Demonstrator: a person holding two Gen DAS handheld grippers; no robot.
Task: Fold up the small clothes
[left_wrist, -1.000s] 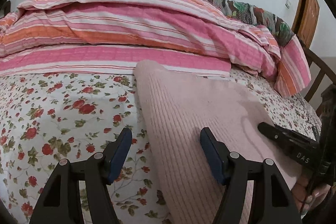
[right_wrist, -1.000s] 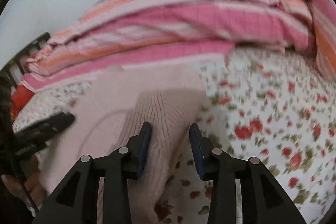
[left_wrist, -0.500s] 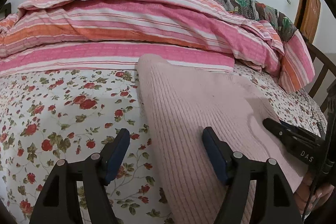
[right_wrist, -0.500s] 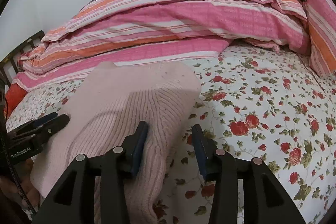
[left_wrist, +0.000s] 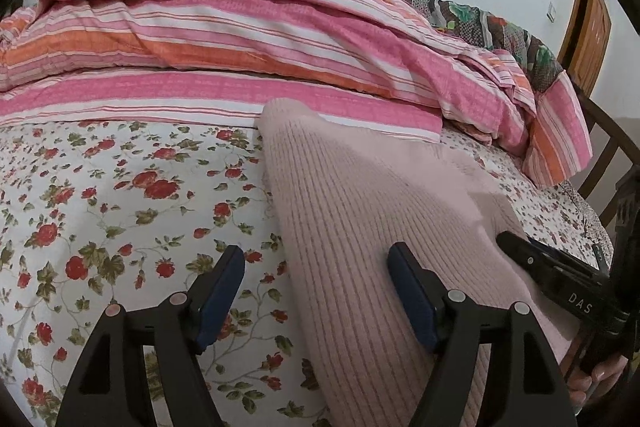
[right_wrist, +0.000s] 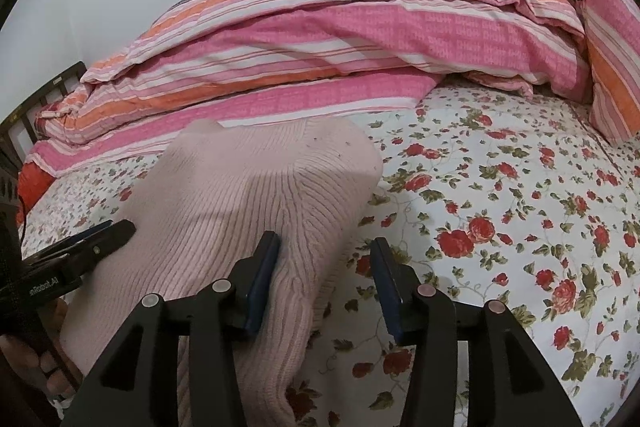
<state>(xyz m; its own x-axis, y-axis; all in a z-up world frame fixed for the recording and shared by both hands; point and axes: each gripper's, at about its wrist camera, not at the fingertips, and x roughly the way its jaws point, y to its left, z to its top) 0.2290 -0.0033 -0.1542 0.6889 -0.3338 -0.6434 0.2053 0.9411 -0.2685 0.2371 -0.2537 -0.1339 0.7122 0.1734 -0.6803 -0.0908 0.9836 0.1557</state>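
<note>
A pale pink ribbed knit garment (left_wrist: 360, 211) lies folded on the flowered bedsheet (left_wrist: 120, 211); it also shows in the right wrist view (right_wrist: 248, 195). My left gripper (left_wrist: 316, 267) is open, its jaws straddling the garment's left edge near the front. My right gripper (right_wrist: 326, 259) is open, straddling the garment's right edge. Each gripper shows in the other's view: the right one at the far right (left_wrist: 560, 279), the left one at the far left (right_wrist: 80, 247). Nothing is held in either.
A bunched pink, orange and white striped quilt (left_wrist: 260, 39) lies along the back of the bed (right_wrist: 340, 39). A wooden bed frame (left_wrist: 612, 147) and a wooden door (left_wrist: 592, 27) stand at the right. The sheet (right_wrist: 500, 207) stretches out to the right.
Both grippers have drawn back a little and the views have steadied. My right gripper's jaws have opened wider. The garment lies flatter on the sheet.
</note>
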